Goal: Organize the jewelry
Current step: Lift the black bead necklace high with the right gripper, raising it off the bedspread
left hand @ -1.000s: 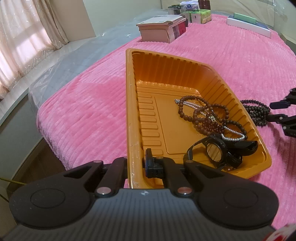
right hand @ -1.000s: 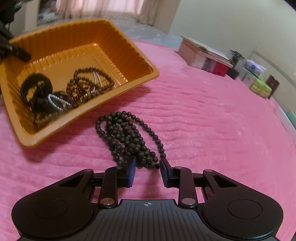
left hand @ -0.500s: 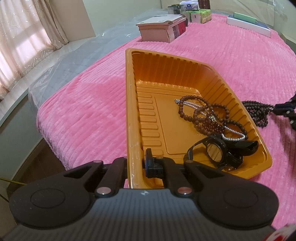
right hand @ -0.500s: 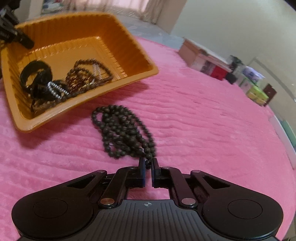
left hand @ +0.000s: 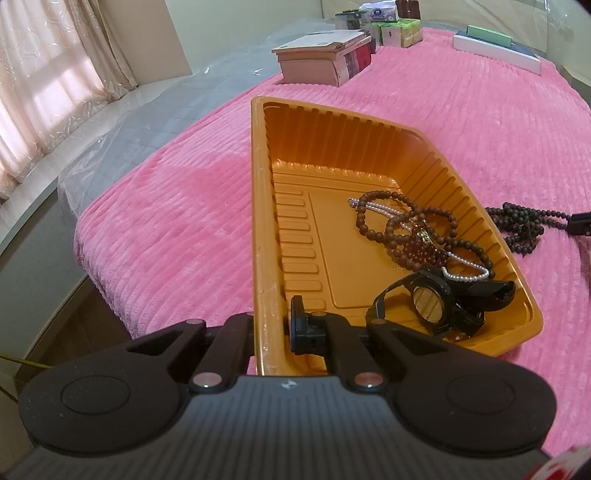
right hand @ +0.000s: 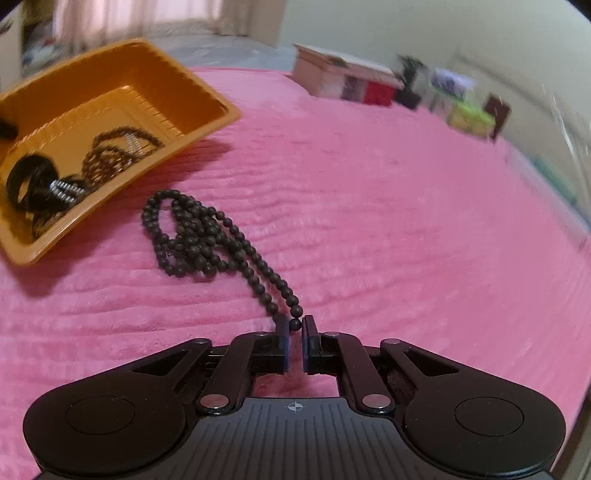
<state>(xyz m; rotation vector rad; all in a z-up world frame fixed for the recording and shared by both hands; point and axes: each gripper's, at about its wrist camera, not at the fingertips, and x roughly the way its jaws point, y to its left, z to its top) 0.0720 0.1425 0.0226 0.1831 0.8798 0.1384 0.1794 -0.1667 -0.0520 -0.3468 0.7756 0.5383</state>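
An orange plastic tray [left hand: 264, 206] [right hand: 207, 122] lies on the pink bedspread. My left gripper [left hand: 275, 325] is shut on its near rim. Inside lie brown bead bracelets [left hand: 410, 229], a white pearl strand [left hand: 465, 275] and a black watch [left hand: 439, 301]. A long strand of dark beads [right hand: 195, 236] [left hand: 524, 225] lies on the bedspread beside the tray's right wall. My right gripper [right hand: 294, 325] is shut on one end of that strand, which stretches out from the pile toward the fingertips. In the left wrist view one right fingertip [left hand: 580, 223] shows at the right edge.
A stack of books [left hand: 325, 57] [right hand: 343, 79] sits at the far side of the bed, with small boxes and jars [left hand: 391, 24] behind it. A flat box [left hand: 498, 48] lies far right. Clear plastic sheeting [left hand: 147, 125] covers the bed's left edge by the curtain.
My right gripper closed on the end of the dark bead strand and pulled it away from the tray, stretching it out. The left gripper and tray kept still.
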